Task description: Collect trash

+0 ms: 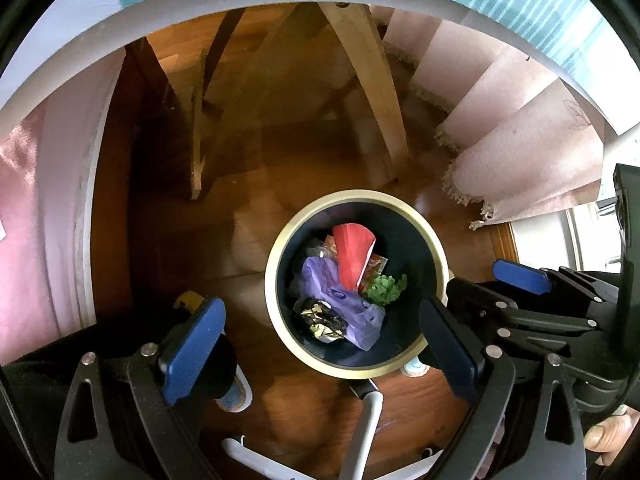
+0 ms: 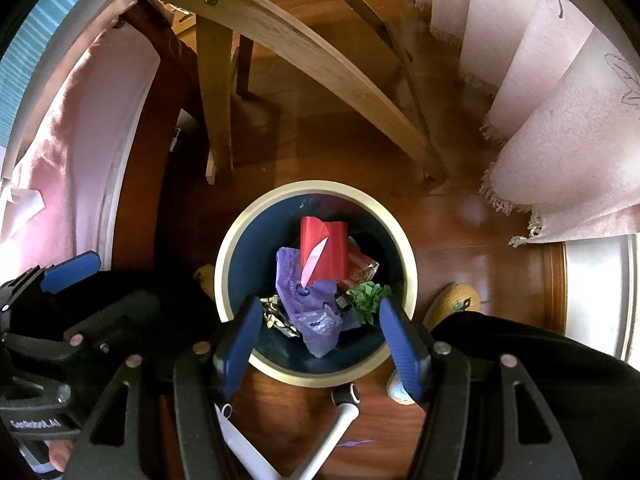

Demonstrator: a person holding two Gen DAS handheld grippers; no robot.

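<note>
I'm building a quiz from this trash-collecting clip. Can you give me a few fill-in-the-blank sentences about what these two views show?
1. The round bin with a cream rim stands on a ____ floor.
2. The largest red piece lies ____ the bin.
3. The left gripper and the right gripper each hold ____ between their blue pads.
4. Next to the red piece lies a crumpled plastic bag coloured ____.

Missing words: wooden; inside; nothing; purple
</note>
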